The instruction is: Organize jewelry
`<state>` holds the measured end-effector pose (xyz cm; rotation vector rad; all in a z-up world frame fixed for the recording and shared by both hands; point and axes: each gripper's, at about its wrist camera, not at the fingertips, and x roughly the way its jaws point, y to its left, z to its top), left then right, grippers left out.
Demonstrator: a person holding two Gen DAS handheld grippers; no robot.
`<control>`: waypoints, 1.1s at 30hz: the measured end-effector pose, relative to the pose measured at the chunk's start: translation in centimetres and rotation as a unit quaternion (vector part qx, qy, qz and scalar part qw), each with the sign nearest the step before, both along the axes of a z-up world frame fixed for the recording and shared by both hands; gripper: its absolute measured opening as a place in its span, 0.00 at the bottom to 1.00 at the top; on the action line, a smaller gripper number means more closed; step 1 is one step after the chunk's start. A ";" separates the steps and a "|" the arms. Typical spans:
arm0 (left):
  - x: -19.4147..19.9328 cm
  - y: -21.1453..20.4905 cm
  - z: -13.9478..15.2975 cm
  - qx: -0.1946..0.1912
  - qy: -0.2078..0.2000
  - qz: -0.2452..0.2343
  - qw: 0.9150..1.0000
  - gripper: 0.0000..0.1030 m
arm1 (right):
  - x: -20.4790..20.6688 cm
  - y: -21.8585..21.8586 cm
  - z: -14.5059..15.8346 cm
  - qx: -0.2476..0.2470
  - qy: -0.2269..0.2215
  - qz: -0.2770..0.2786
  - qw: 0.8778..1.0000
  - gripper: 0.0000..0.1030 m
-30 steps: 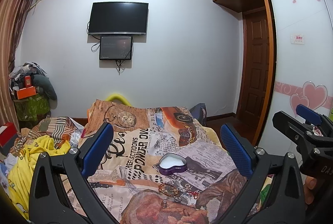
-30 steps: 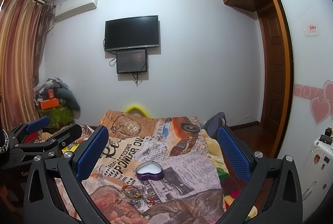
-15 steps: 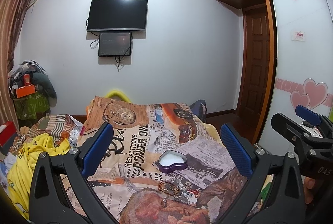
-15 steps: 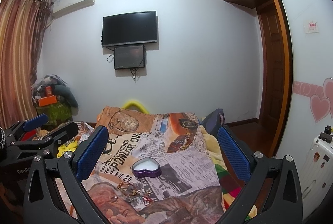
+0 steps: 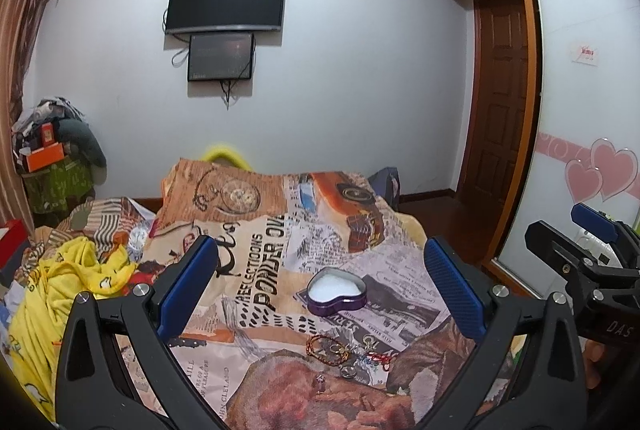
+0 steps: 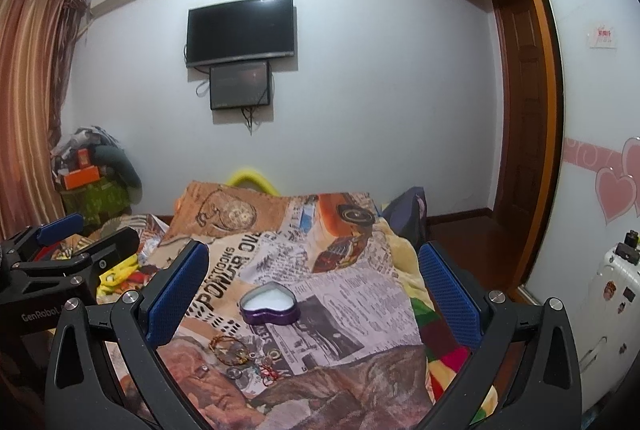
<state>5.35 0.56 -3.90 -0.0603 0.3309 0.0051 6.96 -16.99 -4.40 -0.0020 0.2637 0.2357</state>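
A purple heart-shaped tin [image 5: 337, 293] with a white lining lies open on the printed bedspread; it also shows in the right wrist view [image 6: 270, 303]. Just in front of it lies a small heap of jewelry: a brown beaded bracelet [image 5: 325, 344] [image 6: 229, 346], rings and a red piece [image 5: 380, 355]. A small ring [image 5: 320, 382] lies nearer. My left gripper [image 5: 320, 286] is open and empty, held above the bed short of the tin. My right gripper [image 6: 312, 290] is open and empty, also above the bed.
The bedspread [image 5: 256, 262] covers the bed. Yellow cloth [image 5: 76, 278] is bunched at the left. A cluttered stand [image 5: 52, 166] is by the curtain. A TV [image 5: 226, 0] hangs on the far wall. A wardrobe door [image 5: 580, 102] and a white suitcase [image 6: 612, 310] stand at the right.
Both grippers have tilted and shifted slightly; the tin and jewelry sit a little higher in both views. Both stay open and nothing on the bed has moved.
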 end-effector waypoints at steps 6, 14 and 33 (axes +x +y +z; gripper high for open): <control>2.5 1.0 -2.0 0.007 0.045 0.005 0.999 1.00 | 1.5 0.2 -1.6 -0.024 0.029 -0.007 0.999 1.00; 5.3 2.0 -6.2 0.038 0.127 0.003 0.991 1.00 | 4.4 0.1 -4.9 -0.050 0.103 -0.008 0.993 1.00; 8.5 4.4 -15.0 -0.007 0.293 -0.040 0.955 0.90 | 7.9 1.9 -13.3 -0.066 0.253 0.075 0.962 0.83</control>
